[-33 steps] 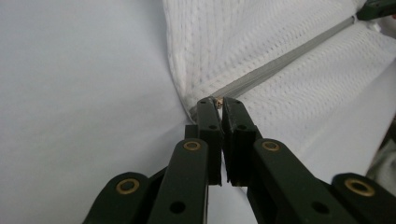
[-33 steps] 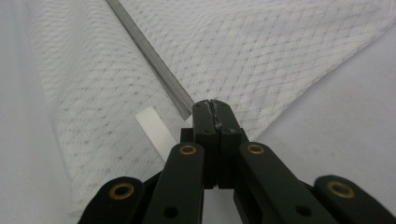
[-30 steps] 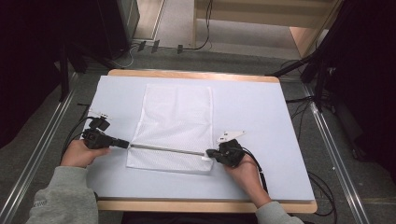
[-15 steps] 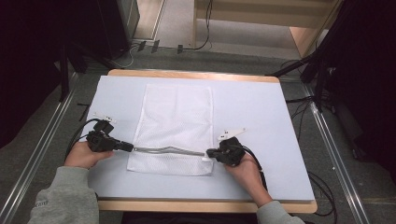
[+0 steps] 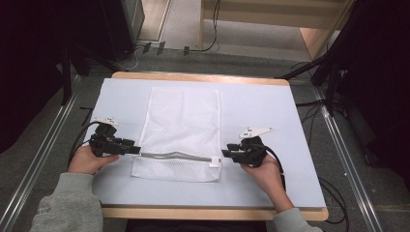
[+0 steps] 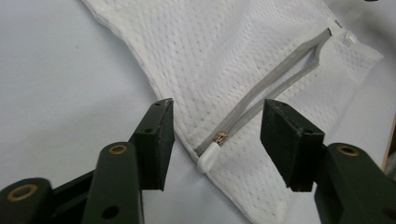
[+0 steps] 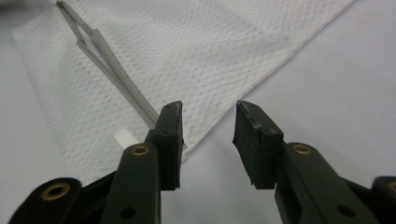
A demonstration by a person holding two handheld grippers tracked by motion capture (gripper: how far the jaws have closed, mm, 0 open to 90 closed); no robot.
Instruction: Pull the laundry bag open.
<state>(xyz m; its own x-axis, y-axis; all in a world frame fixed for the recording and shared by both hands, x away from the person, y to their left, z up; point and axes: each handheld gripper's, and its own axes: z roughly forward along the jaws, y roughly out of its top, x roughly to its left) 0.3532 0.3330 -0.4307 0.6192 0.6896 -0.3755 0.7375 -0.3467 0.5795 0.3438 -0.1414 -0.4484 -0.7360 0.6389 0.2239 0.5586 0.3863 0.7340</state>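
A white mesh bag [image 5: 180,133] lies flat on the pale sheet [image 5: 270,121] that covers the table [image 5: 203,77], a little left of centre, its long side running from 12 to 6 o'clock. A grey zip [image 5: 174,155] crosses the bag near its 6 o'clock edge, running from 9 to 3 o'clock. The zip is open along its length, and the two tapes part slightly in a shallow wave.

The left gripper [image 5: 131,148] sits at the bag's 9 o'clock edge, level with the zip, held by the left hand [image 5: 89,159]. In the left gripper view its jaws stand well apart, clamped on nothing. The zip pull [image 6: 208,156], a small white tab with a brass slider, lies between them on the bag's corner, touching neither jaw. From there the zip [image 6: 275,79] runs away toward 1 o'clock to a white end tab [image 6: 346,37].

The right gripper [image 5: 227,153] sits at the bag's 3 o'clock edge, at the zip's other end, held by the right hand [image 5: 263,171]. In the right gripper view its jaws are also apart and hold nothing. The bag's corner [image 7: 205,130] lies just ahead of the gap, and a white tab [image 7: 125,137] pokes out beside the left jaw. The zip [image 7: 112,65] stretches off toward 11 o'clock.

Black cables [image 5: 80,137] trail from both grippers toward the table's near corners.
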